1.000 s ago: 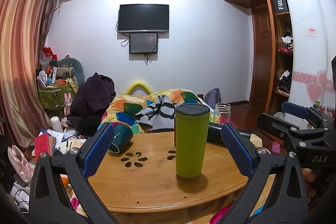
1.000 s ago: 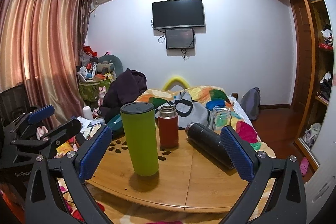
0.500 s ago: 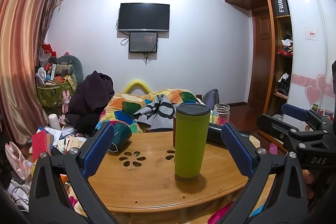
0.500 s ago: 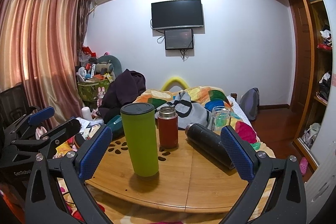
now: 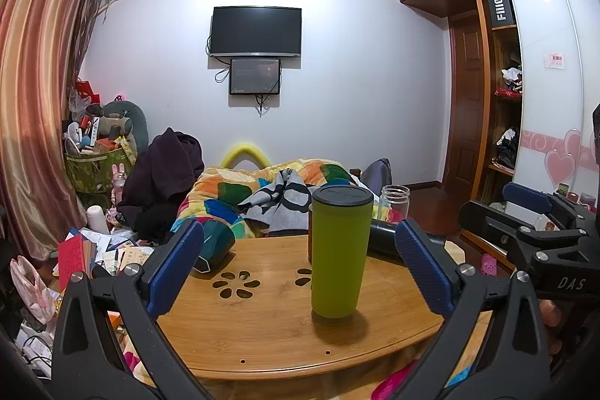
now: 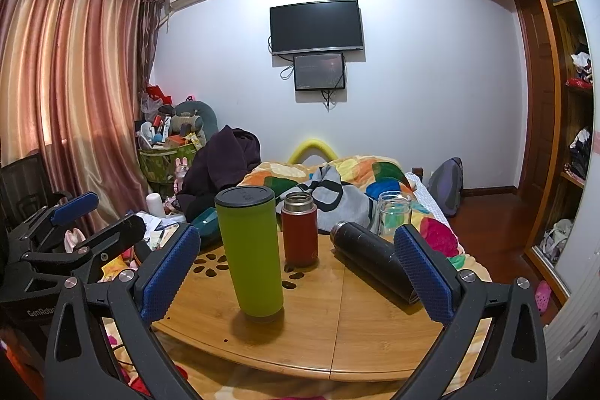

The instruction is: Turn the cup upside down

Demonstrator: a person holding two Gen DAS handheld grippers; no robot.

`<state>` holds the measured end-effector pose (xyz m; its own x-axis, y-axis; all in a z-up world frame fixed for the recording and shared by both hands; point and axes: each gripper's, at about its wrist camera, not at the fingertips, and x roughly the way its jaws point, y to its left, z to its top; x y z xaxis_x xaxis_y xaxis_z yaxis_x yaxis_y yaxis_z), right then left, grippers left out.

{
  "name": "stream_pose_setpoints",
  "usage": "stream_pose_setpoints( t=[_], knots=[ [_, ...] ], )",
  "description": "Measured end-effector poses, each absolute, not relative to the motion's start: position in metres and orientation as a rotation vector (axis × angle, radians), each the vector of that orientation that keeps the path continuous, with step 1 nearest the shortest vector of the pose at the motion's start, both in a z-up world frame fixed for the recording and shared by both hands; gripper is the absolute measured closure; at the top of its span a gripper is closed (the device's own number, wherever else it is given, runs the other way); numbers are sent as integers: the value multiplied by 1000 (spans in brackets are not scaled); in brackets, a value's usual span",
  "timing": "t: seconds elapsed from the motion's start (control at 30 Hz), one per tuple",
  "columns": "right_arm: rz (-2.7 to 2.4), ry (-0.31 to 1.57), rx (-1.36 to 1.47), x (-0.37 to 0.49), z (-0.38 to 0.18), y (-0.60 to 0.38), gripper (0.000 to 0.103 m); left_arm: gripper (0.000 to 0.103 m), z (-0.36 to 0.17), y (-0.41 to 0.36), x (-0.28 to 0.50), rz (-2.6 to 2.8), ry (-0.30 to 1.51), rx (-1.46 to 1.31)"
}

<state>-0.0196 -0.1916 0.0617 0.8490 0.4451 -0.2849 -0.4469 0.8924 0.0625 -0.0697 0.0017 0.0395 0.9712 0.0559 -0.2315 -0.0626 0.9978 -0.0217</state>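
Note:
A tall green cup (image 5: 339, 252) with a dark lid stands upright on the round wooden table (image 5: 270, 325); it also shows in the right wrist view (image 6: 250, 252). My left gripper (image 5: 300, 268) is open and empty, its blue pads (image 5: 174, 267) held short of the cup on the near side. My right gripper (image 6: 296, 272) is open and empty, also short of the cup, which stands left of centre between its fingers. Each gripper shows at the edge of the other's view.
On the table behind the cup stand a red thermos (image 6: 299, 229) and a clear glass jar (image 6: 393, 218); a black flask (image 6: 369, 259) lies on its side at right, a teal cup (image 5: 215, 244) lies at left. A bed with a colourful quilt (image 6: 360, 175) is behind.
Both views have shifted very slightly; the cup stays upright on the table and both grippers stay open.

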Motion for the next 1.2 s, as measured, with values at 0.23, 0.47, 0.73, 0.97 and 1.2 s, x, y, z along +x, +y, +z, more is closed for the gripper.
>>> stream_pose_setpoints(
  t=[0.23,0.47,0.73,0.97,1.2],
  knots=[
    [471,296,-6,-21,64,-193,0,0,39,0,-69,56,235,-27],
    [472,295,-4,-20,66,-193,0,0,39,0,-70,56,235,-26],
    [473,291,-3,-22,69,-194,0,0,40,-2,-71,53,232,-24],
    [474,291,-2,-22,69,-194,0,0,41,-2,-71,49,232,-22],
    [472,290,-3,-22,70,-194,0,0,42,-2,-70,47,235,-25]
  ],
)
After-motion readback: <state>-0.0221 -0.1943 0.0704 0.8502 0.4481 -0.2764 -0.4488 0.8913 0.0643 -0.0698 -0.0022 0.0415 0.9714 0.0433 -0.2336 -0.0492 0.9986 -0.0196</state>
